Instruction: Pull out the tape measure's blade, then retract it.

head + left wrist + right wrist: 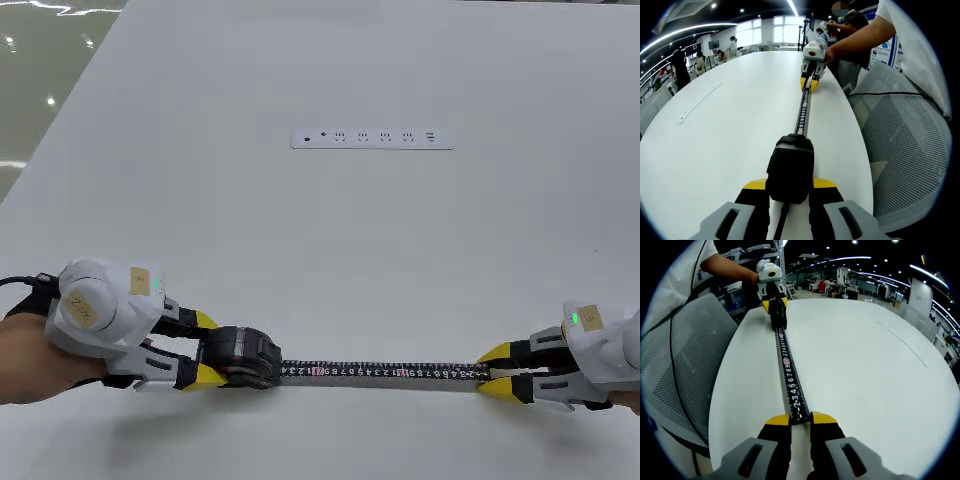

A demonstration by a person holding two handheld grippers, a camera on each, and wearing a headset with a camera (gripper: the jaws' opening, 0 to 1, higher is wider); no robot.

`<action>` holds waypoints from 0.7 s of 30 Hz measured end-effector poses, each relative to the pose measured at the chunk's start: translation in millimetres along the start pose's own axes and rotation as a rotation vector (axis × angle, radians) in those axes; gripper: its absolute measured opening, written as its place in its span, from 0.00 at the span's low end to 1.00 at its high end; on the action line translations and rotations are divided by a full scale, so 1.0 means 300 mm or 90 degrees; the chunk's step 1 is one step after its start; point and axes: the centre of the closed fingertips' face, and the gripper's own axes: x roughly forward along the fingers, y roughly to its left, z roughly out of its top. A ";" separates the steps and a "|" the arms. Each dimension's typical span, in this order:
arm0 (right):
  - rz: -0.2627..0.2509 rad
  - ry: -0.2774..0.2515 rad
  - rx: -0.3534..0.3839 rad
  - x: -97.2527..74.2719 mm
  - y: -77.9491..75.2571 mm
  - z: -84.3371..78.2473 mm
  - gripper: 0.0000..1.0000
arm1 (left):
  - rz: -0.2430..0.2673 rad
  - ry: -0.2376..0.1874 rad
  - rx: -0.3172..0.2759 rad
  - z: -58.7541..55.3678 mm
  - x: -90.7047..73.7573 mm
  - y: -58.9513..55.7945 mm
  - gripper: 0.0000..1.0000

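The left gripper (207, 348) is clamping the tape measure's black case (242, 356) between its jaws. The right gripper (495, 371) is pinching the end of the blade (380, 371), which is lying stretched between both jaws along the white desk (350, 230).

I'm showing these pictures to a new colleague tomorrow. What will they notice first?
First, the black numbered tape blade, stretched flat along the near side of the white table. The left gripper clamps the black tape measure case at one end and the right gripper pinches the blade's tip at the other. Farther back lies a white socket strip.
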 end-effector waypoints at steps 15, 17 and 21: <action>0.013 -0.002 0.019 -0.003 0.023 0.013 0.13 | 0.004 0.007 -0.007 0.003 0.005 -0.004 0.28; 0.013 0.000 0.024 -0.004 0.022 0.015 0.13 | 0.006 0.008 -0.015 0.003 0.005 -0.003 0.28; 0.014 0.006 0.016 -0.004 0.024 0.016 0.13 | 0.009 0.006 -0.025 0.004 0.005 -0.002 0.29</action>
